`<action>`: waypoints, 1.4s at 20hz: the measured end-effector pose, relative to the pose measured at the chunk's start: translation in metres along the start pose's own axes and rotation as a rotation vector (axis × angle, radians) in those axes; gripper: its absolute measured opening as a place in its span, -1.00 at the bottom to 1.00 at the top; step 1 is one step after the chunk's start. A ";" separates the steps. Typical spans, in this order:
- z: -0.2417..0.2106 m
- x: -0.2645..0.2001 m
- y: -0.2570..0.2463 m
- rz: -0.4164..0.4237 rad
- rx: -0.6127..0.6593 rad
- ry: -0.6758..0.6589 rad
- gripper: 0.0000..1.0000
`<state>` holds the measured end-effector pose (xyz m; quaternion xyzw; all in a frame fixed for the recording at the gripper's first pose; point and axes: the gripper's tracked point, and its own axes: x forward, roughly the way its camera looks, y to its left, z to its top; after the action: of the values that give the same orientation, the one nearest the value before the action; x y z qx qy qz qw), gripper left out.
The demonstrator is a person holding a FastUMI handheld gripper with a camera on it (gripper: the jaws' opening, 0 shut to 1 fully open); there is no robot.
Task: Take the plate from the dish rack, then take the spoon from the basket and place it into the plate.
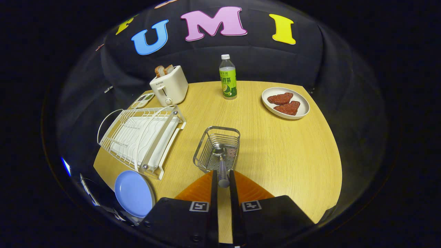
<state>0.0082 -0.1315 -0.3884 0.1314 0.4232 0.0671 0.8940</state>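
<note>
My gripper is shut on the handle of a metal spoon. The spoon points forward, its bowl over the inside of the wire basket just ahead of the fingers. A light blue plate lies flat at the table's near left corner, left of my fingers and in front of the white dish rack. The rack holds no plate.
A cream toaster with bread slices stands behind the rack. A green-labelled bottle stands at the table's far side. A white plate with two reddish pieces sits far right. Bare wooden table lies right of the basket.
</note>
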 end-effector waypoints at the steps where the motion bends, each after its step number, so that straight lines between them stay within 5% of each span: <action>1: -0.001 0.000 0.001 0.005 0.014 0.008 -0.62; 4: 0.003 -0.007 0.000 -0.005 0.030 0.007 -0.77; 12: 0.051 -0.092 0.020 -0.036 0.077 -0.156 -0.77; 20: 0.065 -0.167 0.157 0.235 0.067 -0.239 -0.77; 28: -0.022 -0.145 0.256 0.356 -0.092 -0.059 -0.77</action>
<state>-0.1034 0.0836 -0.2199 0.1652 0.3632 0.2395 0.8851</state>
